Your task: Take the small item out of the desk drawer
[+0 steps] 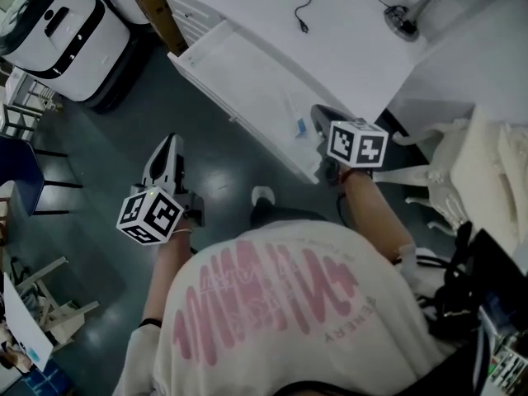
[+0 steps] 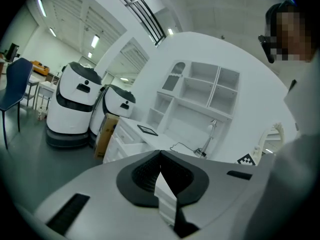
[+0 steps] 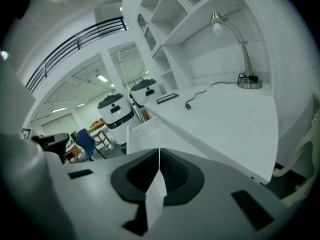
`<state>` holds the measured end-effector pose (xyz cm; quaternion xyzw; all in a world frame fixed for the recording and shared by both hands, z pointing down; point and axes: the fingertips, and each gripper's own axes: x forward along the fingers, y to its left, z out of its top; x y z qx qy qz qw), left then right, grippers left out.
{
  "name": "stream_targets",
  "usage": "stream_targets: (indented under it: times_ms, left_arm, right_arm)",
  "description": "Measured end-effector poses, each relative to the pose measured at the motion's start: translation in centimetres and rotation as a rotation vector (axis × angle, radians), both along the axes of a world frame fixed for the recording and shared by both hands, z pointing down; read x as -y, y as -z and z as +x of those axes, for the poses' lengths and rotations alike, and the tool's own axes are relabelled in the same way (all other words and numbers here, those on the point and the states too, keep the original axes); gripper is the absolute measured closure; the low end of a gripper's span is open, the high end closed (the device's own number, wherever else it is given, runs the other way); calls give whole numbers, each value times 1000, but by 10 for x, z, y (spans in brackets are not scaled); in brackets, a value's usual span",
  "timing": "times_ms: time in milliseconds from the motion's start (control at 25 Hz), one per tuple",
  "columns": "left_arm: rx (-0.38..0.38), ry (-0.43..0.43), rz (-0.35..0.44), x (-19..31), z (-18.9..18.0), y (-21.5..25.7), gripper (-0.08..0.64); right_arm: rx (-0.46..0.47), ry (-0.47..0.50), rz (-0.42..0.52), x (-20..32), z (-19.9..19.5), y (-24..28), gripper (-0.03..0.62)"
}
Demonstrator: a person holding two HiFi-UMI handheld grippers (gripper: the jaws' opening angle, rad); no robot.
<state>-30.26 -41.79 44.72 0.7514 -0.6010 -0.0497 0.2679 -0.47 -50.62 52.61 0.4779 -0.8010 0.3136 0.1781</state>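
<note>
Blue item (image 1: 301, 126) in drawer (image 1: 239, 73), head view only | left gripper (image 2: 160, 155), right gripper (image 3: 159, 153) fingers together
</note>
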Motion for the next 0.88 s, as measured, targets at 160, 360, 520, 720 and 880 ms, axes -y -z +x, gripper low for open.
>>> stream_targets:
  times_ms: [160, 360, 520, 720, 880]
  left_arm:
    - [-3, 16, -16, 25, -8, -11, 531]
    - [-16, 10, -38, 46, -11, -22, 531]
    - [-33, 18, -64, 53, -11, -33, 531]
    - [-33, 1, -81, 60, -1, -40, 531]
    - [-15, 0, -104, 60, 1, -46, 531]
  right_arm:
    - [-35, 30, -36, 22, -6, -20, 569]
    - [-71, 50, -81, 38, -12, -45, 568]
    - [-99, 85, -140, 35, -16, -69, 568]
    - [-107, 91, -201, 36, -7, -91, 499]
    - [-75, 120, -258, 34, -9, -102, 417]
